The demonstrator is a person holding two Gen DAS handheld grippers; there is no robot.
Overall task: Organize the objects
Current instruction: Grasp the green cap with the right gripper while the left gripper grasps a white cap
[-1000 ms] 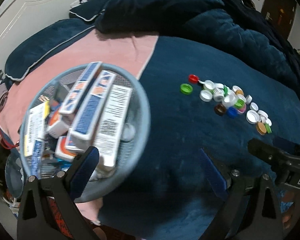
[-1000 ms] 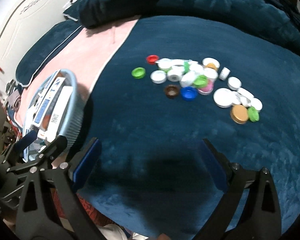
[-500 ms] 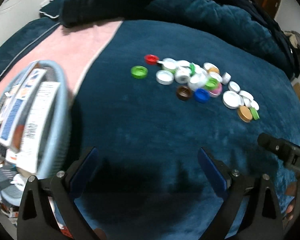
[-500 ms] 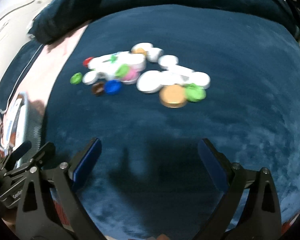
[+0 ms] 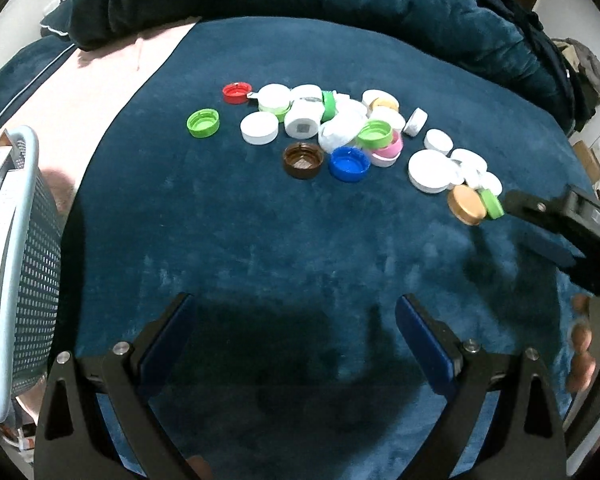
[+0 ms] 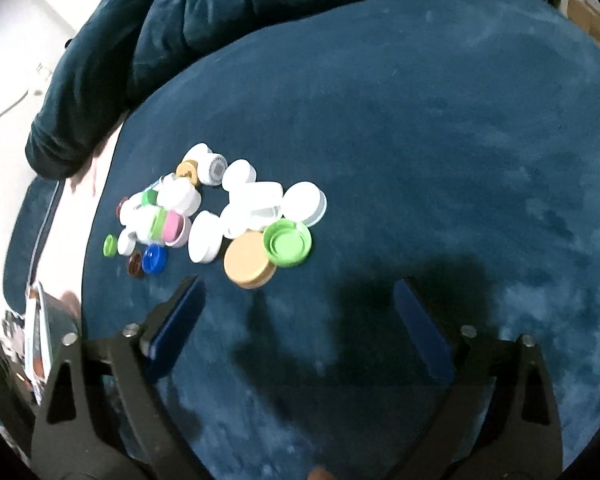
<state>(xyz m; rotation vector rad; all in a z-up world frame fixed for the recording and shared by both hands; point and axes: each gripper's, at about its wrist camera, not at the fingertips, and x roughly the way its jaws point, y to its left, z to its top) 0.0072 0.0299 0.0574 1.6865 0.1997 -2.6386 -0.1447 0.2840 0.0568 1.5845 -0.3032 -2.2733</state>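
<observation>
A loose pile of bottle caps lies on a dark blue blanket. It includes a brown cap, a blue cap, a gold cap and several white ones. My left gripper hangs open over bare blanket in front of the pile, holding nothing. In the right wrist view my right gripper is open and its jaws are closing, with nothing between them. The gold cap and a green cap lie just ahead of its left finger. The right gripper also shows beside the pile's right end.
A light blue mesh basket packed with boxes stands at the left edge. A pink sheet lies behind it, and a heaped dark quilt runs along the back. A person's fingers hold the right gripper's handle.
Both views have swung away from the basket toward the caps and dropped lower, so the caps look larger. The right gripper has rolled and now sits near the gold cap.
</observation>
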